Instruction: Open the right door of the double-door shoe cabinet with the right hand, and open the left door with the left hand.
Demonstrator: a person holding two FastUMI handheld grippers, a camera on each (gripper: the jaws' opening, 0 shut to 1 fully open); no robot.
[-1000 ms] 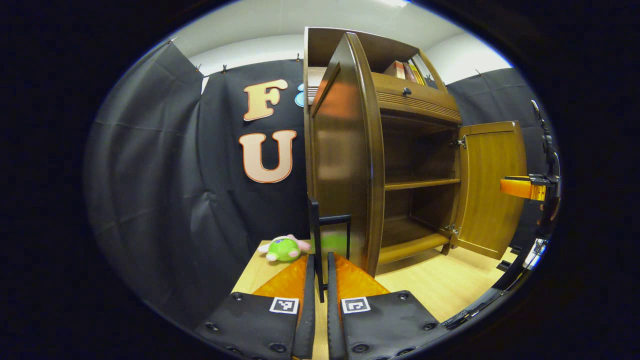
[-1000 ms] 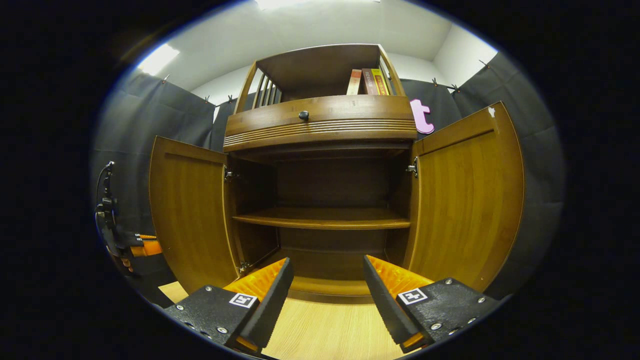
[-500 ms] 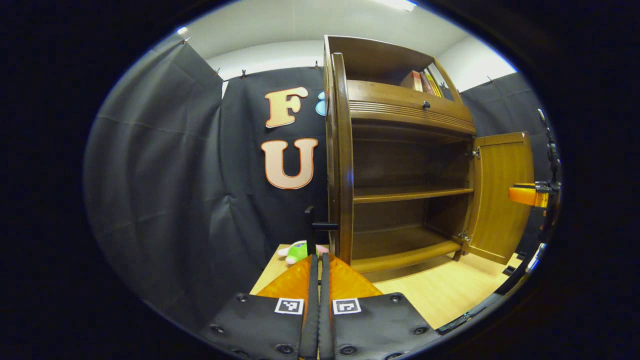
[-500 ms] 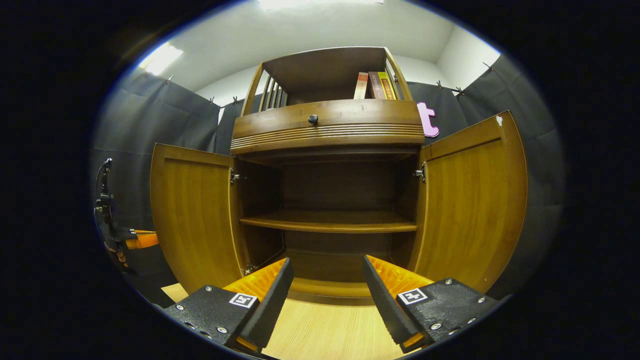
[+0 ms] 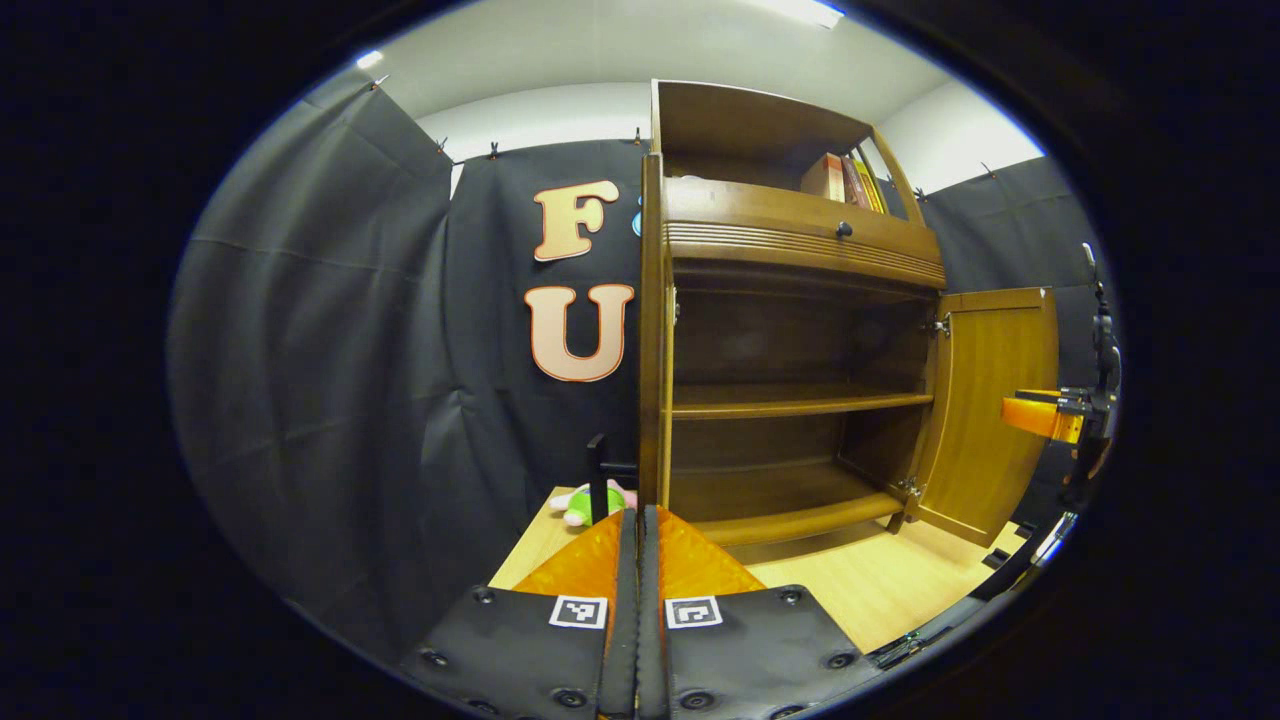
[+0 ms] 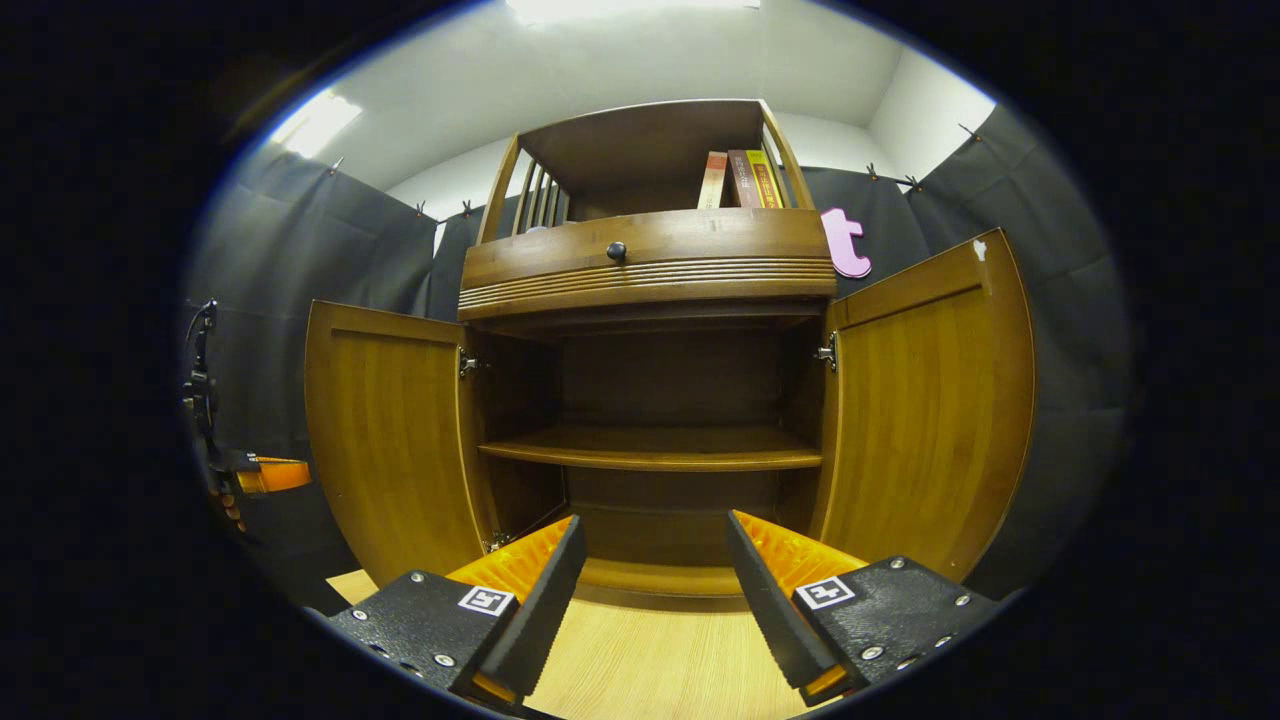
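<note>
left gripper (image 5: 636, 560) housing: black plates, screws, square coded marker on each
right gripper (image 6: 655, 570) fingers (image 6: 545, 580): serrated inner edges, marker behind each

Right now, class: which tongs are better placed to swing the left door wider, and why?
Left. The left tongs sit shut at the left door's edge, beside its black handle. The right tongs hang open, facing the cabinet's middle, touching nothing.
</note>
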